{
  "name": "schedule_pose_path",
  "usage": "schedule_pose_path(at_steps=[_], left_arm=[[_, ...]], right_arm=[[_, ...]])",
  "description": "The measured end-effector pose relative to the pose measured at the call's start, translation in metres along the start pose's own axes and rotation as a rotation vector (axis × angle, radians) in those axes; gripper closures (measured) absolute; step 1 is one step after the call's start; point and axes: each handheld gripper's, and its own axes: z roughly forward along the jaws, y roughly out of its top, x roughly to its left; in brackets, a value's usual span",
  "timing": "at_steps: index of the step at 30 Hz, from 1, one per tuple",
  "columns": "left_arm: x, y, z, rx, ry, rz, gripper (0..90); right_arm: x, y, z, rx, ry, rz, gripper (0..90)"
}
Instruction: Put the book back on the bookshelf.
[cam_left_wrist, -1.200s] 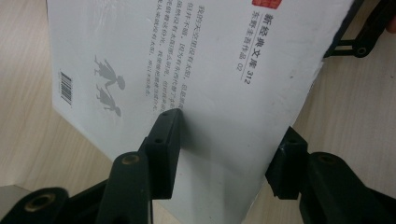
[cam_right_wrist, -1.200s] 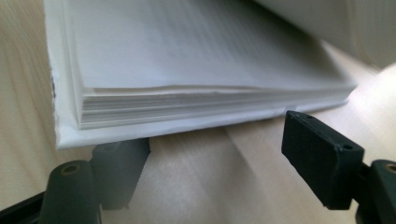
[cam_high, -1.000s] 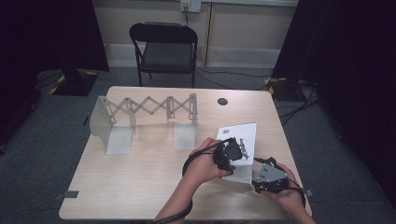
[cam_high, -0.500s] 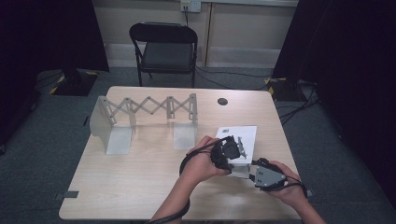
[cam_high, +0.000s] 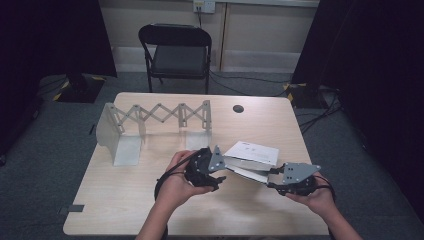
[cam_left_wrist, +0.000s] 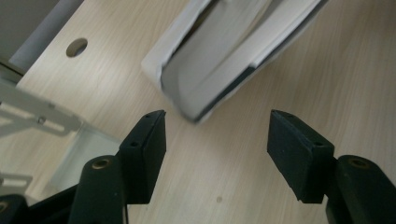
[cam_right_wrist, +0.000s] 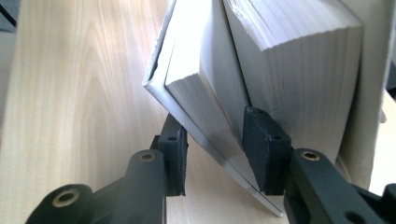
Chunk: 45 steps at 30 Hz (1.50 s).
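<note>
I'm pinching the book's (cam_right_wrist: 261, 70) lower cover and pages w/ my right gripper (cam_right_wrist: 212, 154) at the table's (cam_high: 125, 200) near right, left gripper (cam_left_wrist: 215, 149) hanging wide open beside it, so I'm thinking: grip deeper, lift slow.

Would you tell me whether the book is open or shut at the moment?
Partly open. The book gapes in a wedge, its pages split into two blocks, with the right gripper clamped on the lower block and cover.
</note>
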Motion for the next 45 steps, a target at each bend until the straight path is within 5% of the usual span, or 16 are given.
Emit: schedule_pose_path(at_steps=[13,20,24,29,32,38,45], left_arm=[[-0.012,-0.061,0.047,0.065,-0.072,-0.119,36.9],[-0.019,-0.073,0.058,0.086,-0.083,-0.131,36.8],[-0.02,-0.077,0.059,0.087,-0.087,-0.135,36.8],[-0.02,-0.085,0.063,0.097,-0.078,-0.136,36.7],[-0.022,-0.088,0.065,0.078,-0.077,-0.164,36.6],[-0.02,-0.089,0.066,0.079,-0.08,-0.152,36.3],[-0.019,-0.092,0.067,0.057,-0.088,-0.16,35.5]], right_arm=[[-0.008,-0.001,-0.032,-0.083,0.12,0.133,64.5],[-0.015,-0.008,-0.046,-0.1,0.136,0.192,65.7],[-0.02,-0.003,-0.053,-0.039,0.099,0.211,68.8],[-0.03,0.006,-0.059,0.04,0.038,0.309,71.4],[-0.032,0.013,-0.06,0.097,0.014,0.283,72.3],[-0.034,0.019,-0.06,0.145,0.014,0.286,74.1],[-0.033,0.02,-0.06,0.148,0.039,0.267,74.6]])
